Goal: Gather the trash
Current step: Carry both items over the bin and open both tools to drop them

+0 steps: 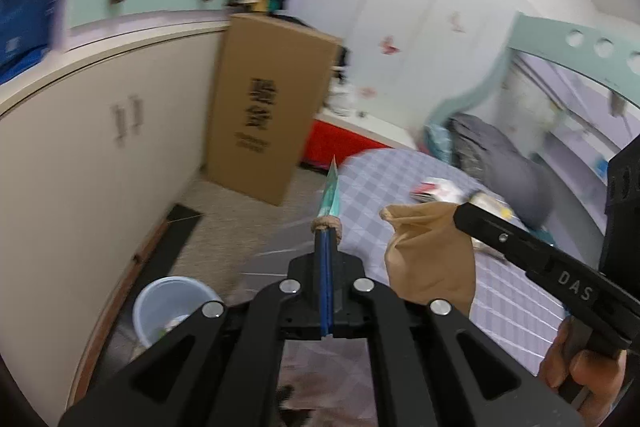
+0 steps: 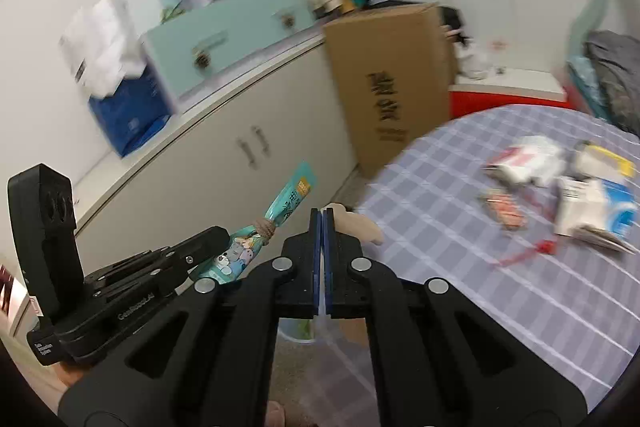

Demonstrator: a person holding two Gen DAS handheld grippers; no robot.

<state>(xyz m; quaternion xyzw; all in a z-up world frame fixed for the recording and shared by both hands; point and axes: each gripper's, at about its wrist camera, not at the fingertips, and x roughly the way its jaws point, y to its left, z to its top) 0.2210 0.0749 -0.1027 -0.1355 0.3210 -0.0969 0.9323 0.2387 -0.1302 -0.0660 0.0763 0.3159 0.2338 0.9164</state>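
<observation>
Item: teal wrapper (image 2: 276, 223), a flat printed snack packet with cartoon animals, twisted or tied at its waist by a tan band
- Location: clamped in the left claw (image 1: 327, 227), jaws pressed together on it near the band; the upper end stands free above the tips, seen edge-on as a thin blade in the left view
- Handling (judged): very light, limp film, slippery; it will flap and can slide out of a loose pinch. Best hold is at or just under the banded waist, where the layers bunch

Item: tan bag (image 1: 430, 251), soft, paper-like or cloth, crumpled
- Location: hangs from the right claw (image 2: 322, 213), jaws shut with the top edge of the bag pinched between them; only a lobe shows past the tips in the right view
- Handling (judged): light, floppy, swings freely; grip the gathered top edge

Item: remaining trash (image 2: 560, 187), blurred cartons and wrappers plus a red scrap
- Location: on the checked bed cover (image 2: 460, 247), well apart from both claws, ahead and to the right of the right claw
- Handling (judged): light cardboard, crushable

Item: bin (image 1: 168, 307), pale plastic, some litter inside
- Location: on the floor by the cabinet (image 1: 100, 167), below and left of the left claw

Item: cardboard box (image 1: 268, 107), upright against the cabinet
</observation>
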